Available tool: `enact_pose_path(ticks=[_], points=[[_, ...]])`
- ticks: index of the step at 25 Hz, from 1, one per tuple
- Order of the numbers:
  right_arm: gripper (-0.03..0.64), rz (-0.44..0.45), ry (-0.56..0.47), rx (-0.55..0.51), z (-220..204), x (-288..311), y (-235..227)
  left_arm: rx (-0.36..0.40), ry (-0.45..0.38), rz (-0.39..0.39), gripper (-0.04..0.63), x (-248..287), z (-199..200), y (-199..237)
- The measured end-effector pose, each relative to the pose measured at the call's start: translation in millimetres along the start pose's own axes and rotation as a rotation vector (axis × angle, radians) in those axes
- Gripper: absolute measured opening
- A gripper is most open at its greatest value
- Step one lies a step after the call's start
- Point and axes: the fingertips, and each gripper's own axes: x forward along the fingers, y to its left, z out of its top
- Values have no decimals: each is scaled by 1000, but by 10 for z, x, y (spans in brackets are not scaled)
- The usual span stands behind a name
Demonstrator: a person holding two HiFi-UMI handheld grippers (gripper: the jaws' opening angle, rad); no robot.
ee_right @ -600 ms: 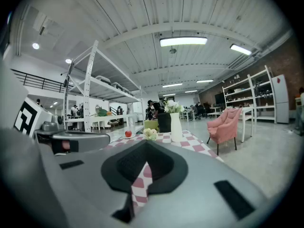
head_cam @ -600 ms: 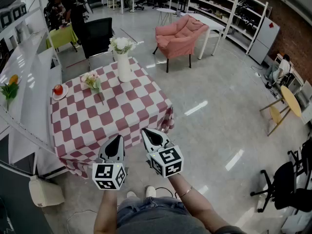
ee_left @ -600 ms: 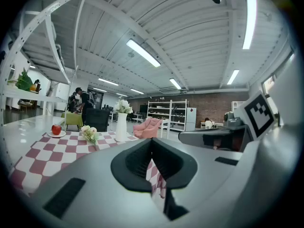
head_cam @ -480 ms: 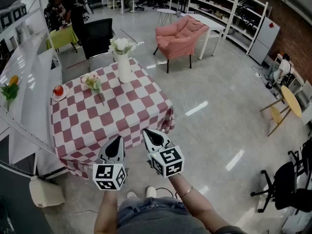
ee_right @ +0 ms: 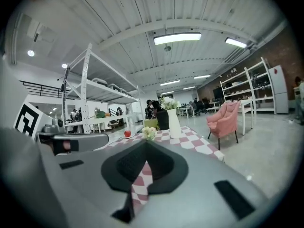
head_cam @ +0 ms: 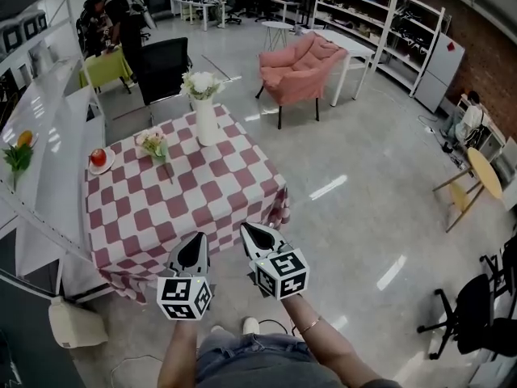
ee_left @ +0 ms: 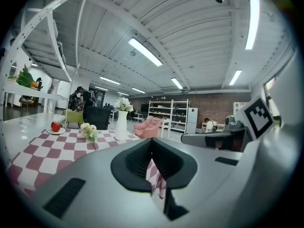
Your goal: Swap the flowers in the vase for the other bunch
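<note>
A: You face the checked table [head_cam: 202, 208], with both grippers held at its near edge.

B: Your left gripper [head_cam: 196, 238] and right gripper [head_cam: 247, 229] are each closed on nothing.

A: Your vase [head_cam: 208, 122] stands at the far side, with white flowers [head_cam: 201, 83] in it.

B: The other bunch [head_cam: 153, 145] lies on the cloth near it, to its left.

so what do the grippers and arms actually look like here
The left gripper and right gripper are both light grey and taper to a point, with black ribbed pads inside the jaws. Each carries a white cube printed with black square markers, the left cube and the right cube. No cables show. The forearms have no sleeves, and a thin bracelet circles the right wrist.
</note>
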Motion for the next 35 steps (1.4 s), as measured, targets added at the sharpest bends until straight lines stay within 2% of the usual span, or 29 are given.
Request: enact_pose_path(ticks=[18,27,35], points=[[11,8,17,29,-8,201,-257,-6,24,31,17,271,-45,107],[11,-27,10,27,114,670,-546,-3,24,10,17,813,57,449],[11,-56,3,41,270,1377,-788,-23,26,-27,17,1389,193,891]])
